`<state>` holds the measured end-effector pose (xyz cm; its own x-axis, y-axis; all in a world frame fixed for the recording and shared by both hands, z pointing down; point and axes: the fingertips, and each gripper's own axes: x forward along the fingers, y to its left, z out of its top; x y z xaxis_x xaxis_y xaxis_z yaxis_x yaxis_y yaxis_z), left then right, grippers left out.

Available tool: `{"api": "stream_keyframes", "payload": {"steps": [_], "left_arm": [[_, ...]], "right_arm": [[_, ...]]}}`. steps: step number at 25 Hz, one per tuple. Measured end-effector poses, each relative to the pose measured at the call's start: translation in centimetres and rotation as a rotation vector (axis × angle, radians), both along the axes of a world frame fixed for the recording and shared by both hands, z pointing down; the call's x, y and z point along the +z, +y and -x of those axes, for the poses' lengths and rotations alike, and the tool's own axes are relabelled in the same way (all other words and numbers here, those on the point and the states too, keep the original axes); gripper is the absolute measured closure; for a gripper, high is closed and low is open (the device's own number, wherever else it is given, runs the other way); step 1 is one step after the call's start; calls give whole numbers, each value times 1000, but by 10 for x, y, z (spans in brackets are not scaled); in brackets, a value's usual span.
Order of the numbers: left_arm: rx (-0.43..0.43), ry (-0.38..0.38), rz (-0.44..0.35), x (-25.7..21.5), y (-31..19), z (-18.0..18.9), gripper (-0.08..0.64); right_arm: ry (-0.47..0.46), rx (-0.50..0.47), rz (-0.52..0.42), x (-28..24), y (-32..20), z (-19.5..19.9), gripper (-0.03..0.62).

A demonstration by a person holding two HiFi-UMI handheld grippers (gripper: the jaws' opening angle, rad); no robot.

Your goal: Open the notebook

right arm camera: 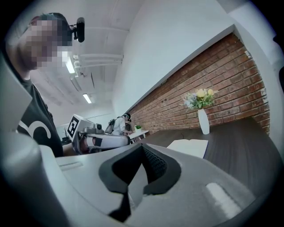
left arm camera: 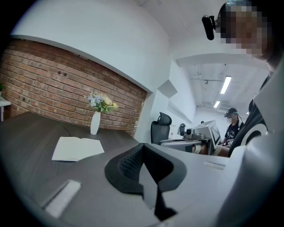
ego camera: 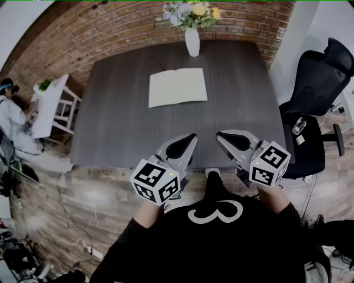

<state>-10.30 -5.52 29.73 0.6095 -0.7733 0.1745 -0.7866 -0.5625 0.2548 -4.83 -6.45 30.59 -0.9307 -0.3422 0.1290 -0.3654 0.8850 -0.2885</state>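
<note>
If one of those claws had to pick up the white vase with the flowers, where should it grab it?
Probably around the slim white body of the vase, below the flowers, coming in level from the near side, over the open notebook. The vase stands upright and narrow, so jaws closing from either side should fit around it. The spreading blooms block any grasp from above.

Bare table [ego camera: 110,121] gives free passage up to the notebook [ego camera: 177,87]; the vase [ego camera: 192,41] stands just behind it.
</note>
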Motion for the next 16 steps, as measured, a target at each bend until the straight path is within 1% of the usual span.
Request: {"api": "stream_keyframes", "payload": {"steps": [7, 11, 16], "left_arm": [[4, -5, -13, 0, 6, 3, 545], [-3, 0, -6, 1, 10, 4, 545], [-11, -4, -17, -2, 14, 9, 545]], "right_arm": [[15, 7, -13, 0, 7, 2, 591], [-9, 3, 9, 1, 11, 2, 591], [-8, 1, 3, -1, 16, 4, 591]]}}
